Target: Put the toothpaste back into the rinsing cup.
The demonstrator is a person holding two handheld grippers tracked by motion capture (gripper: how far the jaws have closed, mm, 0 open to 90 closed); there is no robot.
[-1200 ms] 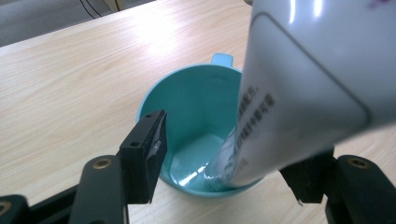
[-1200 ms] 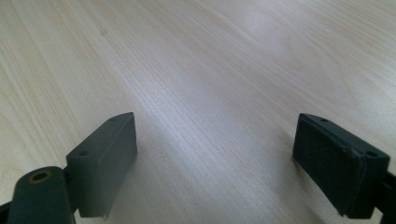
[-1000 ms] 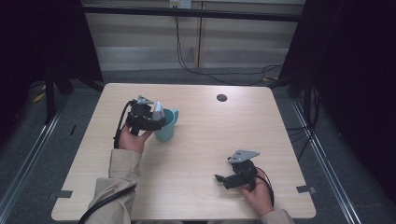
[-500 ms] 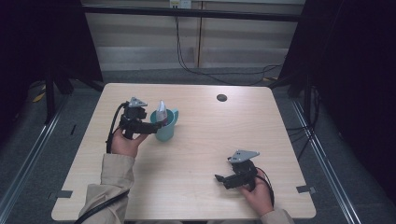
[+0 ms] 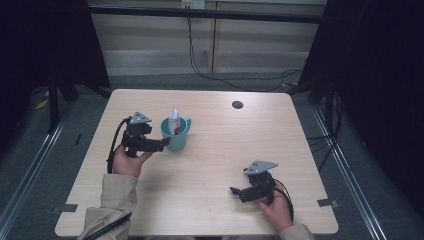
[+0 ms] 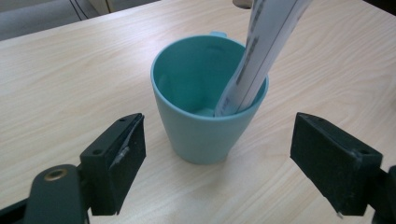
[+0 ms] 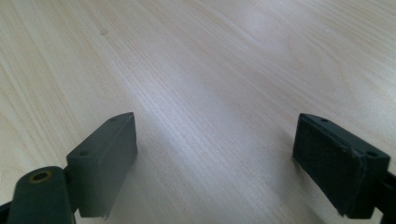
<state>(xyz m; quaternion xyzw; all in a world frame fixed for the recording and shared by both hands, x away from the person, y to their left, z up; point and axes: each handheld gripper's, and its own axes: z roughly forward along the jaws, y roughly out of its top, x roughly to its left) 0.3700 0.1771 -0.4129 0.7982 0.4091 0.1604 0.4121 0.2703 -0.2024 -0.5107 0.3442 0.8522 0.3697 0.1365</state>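
At the lower right of the high view, the right gripper (image 5: pixel 234 191) rests low over bare wood near the table's (image 5: pixel 300 150) front edge, its jaws spread wide with nothing between them, well apart from the work. Farther in, left of the frame's centre, the left gripper (image 5: pixel 165 144) is levelled at a teal mug (image 5: pixel 175 136); in the left gripper view its jaws stand wide apart at the bottom of the frame, one to each side of the mug (image 6: pixel 205 107) and short of its wall, gripping nothing. The mug stands upright on the table's left half with a white tube (image 6: pixel 261 56) propped inside, leaning against the rim and jutting well above it, up and out of the top of that frame. The risks appear to lie there: a jaw closing off-centre, or striking the wall first on one side, could push the light mug across the smooth wood or tip it; the tall, leaning tube makes the load top-heavy, and a bump to the rim could send it tumbling out. Farthest off, a small dark round spot (image 5: pixel 237 104) sits near the table's back edge, clear of both grippers.
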